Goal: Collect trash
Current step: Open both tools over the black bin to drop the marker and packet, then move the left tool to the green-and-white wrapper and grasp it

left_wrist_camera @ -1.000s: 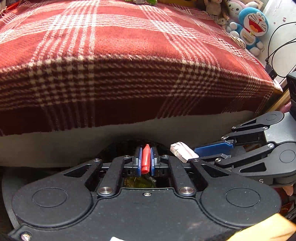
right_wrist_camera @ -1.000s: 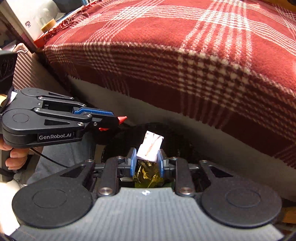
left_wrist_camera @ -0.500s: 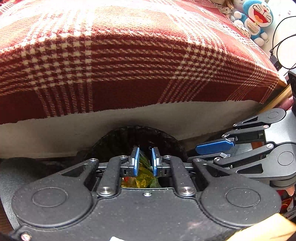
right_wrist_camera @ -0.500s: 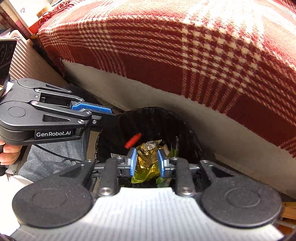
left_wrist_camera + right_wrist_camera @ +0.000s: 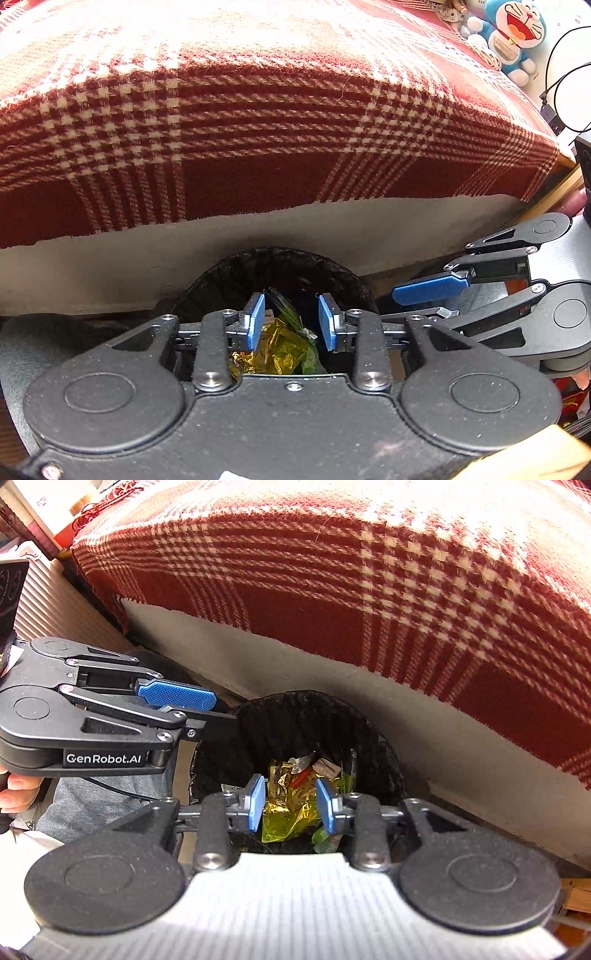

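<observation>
Item: my left tongs [image 5: 192, 705], lettered "GenRobot.AI", and right tongs [image 5: 291, 803], both opening, empty, over black bin [image 5: 380, 746]; gold wrapper [image 5: 284, 808] and red cap [image 5: 301, 777] inside, beside plaid blanket [image 5: 406, 590].

I have both grippers over the open bin [image 5: 295, 731]; its mouth is clear below me down to the wrappers [image 5: 291, 805]. The bed [image 5: 369, 709] walls off the far side, touching the rim. My left gripper [image 5: 177, 698] crowds the bin's left edge, and my right gripper [image 5: 428, 291] hangs just beside it.
</observation>
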`<state>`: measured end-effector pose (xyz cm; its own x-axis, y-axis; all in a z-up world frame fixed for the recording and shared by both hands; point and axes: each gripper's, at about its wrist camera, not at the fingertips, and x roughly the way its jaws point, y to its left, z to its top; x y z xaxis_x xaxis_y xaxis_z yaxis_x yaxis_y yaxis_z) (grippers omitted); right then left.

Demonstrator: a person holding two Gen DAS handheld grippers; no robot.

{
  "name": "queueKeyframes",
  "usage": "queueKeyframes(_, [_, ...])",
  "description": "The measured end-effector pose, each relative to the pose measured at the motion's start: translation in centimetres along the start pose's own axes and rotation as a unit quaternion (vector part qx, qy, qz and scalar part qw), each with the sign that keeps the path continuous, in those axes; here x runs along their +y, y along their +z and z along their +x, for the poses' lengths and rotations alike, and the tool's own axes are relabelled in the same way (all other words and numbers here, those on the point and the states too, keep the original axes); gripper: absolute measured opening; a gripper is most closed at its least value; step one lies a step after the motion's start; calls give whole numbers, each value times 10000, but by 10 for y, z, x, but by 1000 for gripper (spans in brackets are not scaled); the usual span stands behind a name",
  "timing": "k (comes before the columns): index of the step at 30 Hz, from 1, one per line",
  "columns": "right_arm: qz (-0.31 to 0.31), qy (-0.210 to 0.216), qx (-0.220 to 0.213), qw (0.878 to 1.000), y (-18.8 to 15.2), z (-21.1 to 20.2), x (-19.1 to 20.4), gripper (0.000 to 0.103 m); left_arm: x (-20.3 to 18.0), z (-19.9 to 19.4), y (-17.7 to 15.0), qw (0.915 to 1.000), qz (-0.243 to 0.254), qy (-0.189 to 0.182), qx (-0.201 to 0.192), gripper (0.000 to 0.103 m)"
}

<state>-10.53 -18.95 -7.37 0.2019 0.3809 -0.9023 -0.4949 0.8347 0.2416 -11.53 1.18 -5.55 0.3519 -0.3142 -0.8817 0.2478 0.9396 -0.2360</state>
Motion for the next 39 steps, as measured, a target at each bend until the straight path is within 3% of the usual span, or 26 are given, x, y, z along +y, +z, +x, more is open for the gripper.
queueKeyframes(15, [24, -35, 18, 10000, 0, 3, 2, 56, -1, 1, -2, 10000, 49, 14, 78, 42])
queueKeyframes(21, [108, -4, -171, 9998, 8, -14, -2, 56, -6, -25, 7, 9993, 197, -1, -332, 43])
queueKeyframes(26, [57, 112, -748, 9971, 22, -59, -5, 62, -7, -68, 36, 9937, 350, -192, -1045, 51])
queueKeyframes(31, [90, 15, -1589, 9872, 47, -111, -20, 70, -7, -101, 84, 9801, 533, 28, -1913, 66])
queueKeyframes(34, [211, -396, -2035, 9781, 65, -129, -35, 74, -7, -107, 114, 9752, 406, 91, -2176, 70])
queueKeyframes(39, [631, -732, -2404, 9658, 84, -143, -65, 75, -1, -102, 146, 9728, 157, 81, -2308, 70])
